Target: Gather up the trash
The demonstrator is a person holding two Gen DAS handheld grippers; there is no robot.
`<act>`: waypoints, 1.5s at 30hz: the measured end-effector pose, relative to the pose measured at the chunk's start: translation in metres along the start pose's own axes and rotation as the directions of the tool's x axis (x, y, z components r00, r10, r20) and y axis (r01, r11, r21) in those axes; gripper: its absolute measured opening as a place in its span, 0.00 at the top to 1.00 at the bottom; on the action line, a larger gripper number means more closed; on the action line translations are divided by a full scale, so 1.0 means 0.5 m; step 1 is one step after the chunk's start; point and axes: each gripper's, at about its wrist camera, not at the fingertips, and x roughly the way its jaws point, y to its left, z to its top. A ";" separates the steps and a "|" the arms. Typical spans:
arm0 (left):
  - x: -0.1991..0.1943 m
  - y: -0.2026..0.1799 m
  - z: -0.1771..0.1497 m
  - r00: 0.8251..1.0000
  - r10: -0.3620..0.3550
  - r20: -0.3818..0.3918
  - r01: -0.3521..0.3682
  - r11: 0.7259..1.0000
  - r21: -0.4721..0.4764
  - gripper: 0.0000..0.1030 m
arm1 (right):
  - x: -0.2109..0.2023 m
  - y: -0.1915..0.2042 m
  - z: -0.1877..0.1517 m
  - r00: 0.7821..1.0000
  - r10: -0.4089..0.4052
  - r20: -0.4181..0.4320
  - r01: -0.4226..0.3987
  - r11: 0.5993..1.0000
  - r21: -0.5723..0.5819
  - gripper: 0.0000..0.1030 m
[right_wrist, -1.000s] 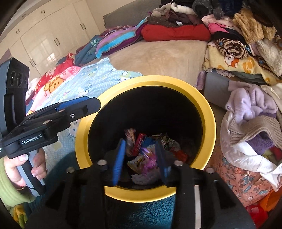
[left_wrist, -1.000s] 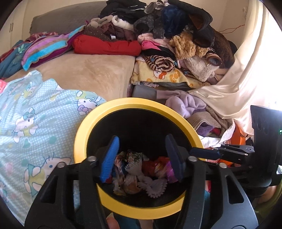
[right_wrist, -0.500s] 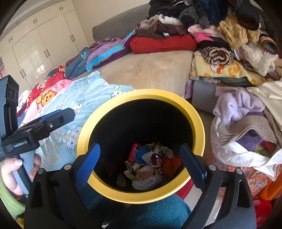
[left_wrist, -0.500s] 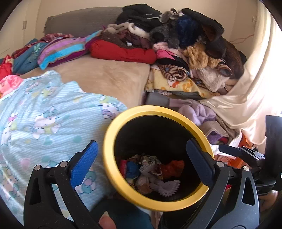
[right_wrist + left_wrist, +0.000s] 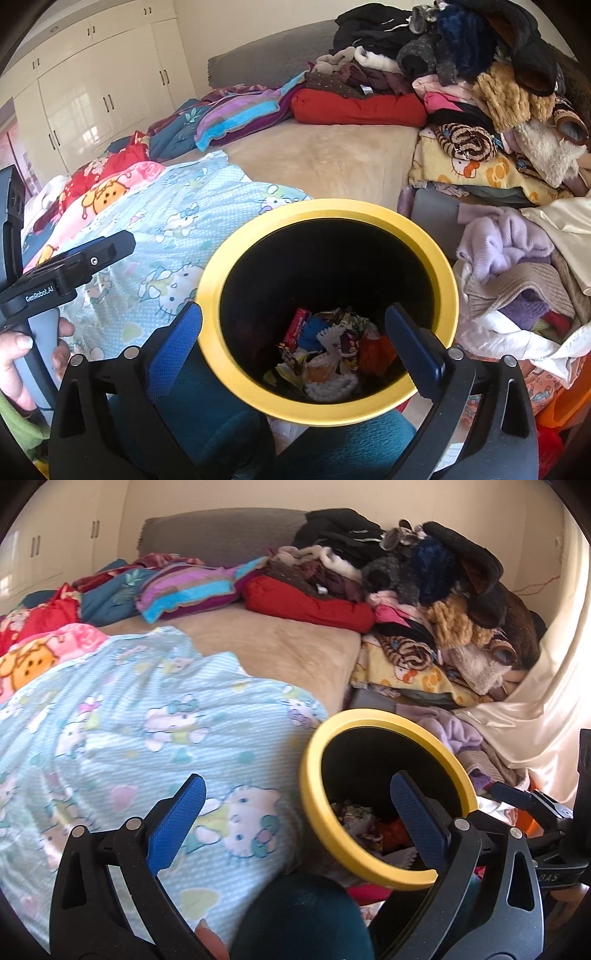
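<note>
Bedroom's a mess: clothes pile (image 5: 480,85) stacked against the headboard, Hello Kitty blanket (image 5: 147,731) over the bed. Yellow-rimmed trash bin (image 5: 325,214) sits beside the bed with crumpled wrappers (image 5: 328,350) at the bottom. Both the left gripper (image 5: 295,819) and right gripper (image 5: 295,339) are spread wide with nothing in them, right one above the bin's mouth.

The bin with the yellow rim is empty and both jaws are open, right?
Not quite. The bin with the yellow rim is not empty: the right wrist view shows wrappers piled at its bottom. Both jaws are open, as you said.
</note>
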 end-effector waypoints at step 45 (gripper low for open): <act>-0.210 0.115 -0.100 0.943 0.161 0.291 -0.163 0.986 -0.018 0.11 | -0.083 0.193 -0.087 0.876 -0.137 0.462 0.179 0.983 -0.048 0.06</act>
